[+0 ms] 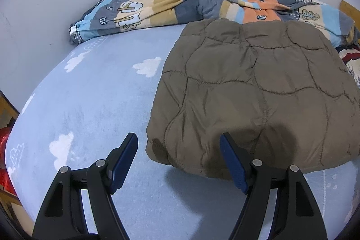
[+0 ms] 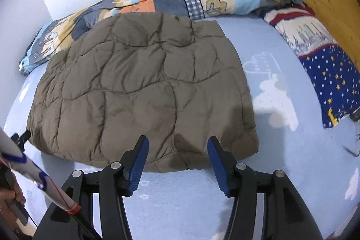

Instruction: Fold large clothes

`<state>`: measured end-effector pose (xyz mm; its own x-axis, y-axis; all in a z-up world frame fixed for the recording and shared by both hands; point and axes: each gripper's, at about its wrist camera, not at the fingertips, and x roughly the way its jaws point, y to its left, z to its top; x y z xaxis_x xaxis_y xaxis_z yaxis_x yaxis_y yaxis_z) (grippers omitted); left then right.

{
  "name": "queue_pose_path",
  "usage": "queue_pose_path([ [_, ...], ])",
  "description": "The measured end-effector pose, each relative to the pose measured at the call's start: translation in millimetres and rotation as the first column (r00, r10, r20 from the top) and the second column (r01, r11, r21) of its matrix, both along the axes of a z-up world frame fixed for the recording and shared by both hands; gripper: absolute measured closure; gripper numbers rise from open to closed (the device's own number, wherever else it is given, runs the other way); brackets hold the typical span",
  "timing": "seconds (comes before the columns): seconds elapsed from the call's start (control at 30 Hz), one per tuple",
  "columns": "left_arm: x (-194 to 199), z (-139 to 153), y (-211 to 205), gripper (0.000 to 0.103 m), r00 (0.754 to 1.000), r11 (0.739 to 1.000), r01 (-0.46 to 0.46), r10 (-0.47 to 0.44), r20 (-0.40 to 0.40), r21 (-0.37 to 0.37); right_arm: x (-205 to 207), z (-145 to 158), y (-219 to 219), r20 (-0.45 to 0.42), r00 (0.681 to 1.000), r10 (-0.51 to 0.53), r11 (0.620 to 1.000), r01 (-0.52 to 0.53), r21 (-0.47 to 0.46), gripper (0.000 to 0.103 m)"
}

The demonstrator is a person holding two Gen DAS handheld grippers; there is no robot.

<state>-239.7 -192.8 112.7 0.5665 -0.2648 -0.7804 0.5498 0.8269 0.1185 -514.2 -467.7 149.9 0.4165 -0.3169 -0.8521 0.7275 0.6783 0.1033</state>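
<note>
So the quilted jacket (image 2: 144, 87) sits folded on the bed (image 1: 94, 91); both grippers, left (image 1: 178, 143) and right (image 2: 177, 147), hover wide and empty near its near edge (probably done, or lining up another fold).

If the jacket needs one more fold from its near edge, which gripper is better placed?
Probably the right gripper: it is open and centred over the jacket's near edge. The left gripper, also open, sits off the jacket's left corner, one finger over bare sheet.
</note>
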Motion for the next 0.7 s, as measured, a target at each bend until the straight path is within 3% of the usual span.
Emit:
queue_pose_path([
  [0.27, 0.7, -13.6, -9.4, 0.029, 0.999, 0.998, 0.031, -0.03, -0.018, 0.06, 13.3, -23.7, -9.0, -0.04, 0.999, 0.013, 0.999, -0.011, 0.053, 0.044],
  [0.37, 4.0, -12.5, -5.9, 0.029, 0.999, 0.999, 0.024, -0.023, -0.035, 0.047, 14.0, -37.5, -14.5, -0.062, 0.998, 0.007, 0.995, -0.001, 0.101, 0.044],
  [0.5, 11.4, -2.9, 7.0, 0.029, 0.998, 0.999, -0.025, 0.024, -0.051, -0.019, 5.9, -26.3, -20.1, -0.026, 0.999, -0.033, 0.995, 0.035, 0.09, 0.044],
  [0.6, 15.6, -7.4, 11.7, 0.029, 0.996, 0.999, -0.038, 0.037, -0.085, -0.011, -3.1, -15.7, -24.1, 0.014, 0.998, -0.058, 0.996, 0.057, 0.065, 0.031],
  [0.7, 17.1, -20.8, 11.4, 0.029, 0.99, 0.998, -0.027, 0.033, -0.136, 0.048, -6.9, -32.0, -30.9, -0.04, 0.997, -0.069, 0.994, 0.072, 0.084, 0.029],
])
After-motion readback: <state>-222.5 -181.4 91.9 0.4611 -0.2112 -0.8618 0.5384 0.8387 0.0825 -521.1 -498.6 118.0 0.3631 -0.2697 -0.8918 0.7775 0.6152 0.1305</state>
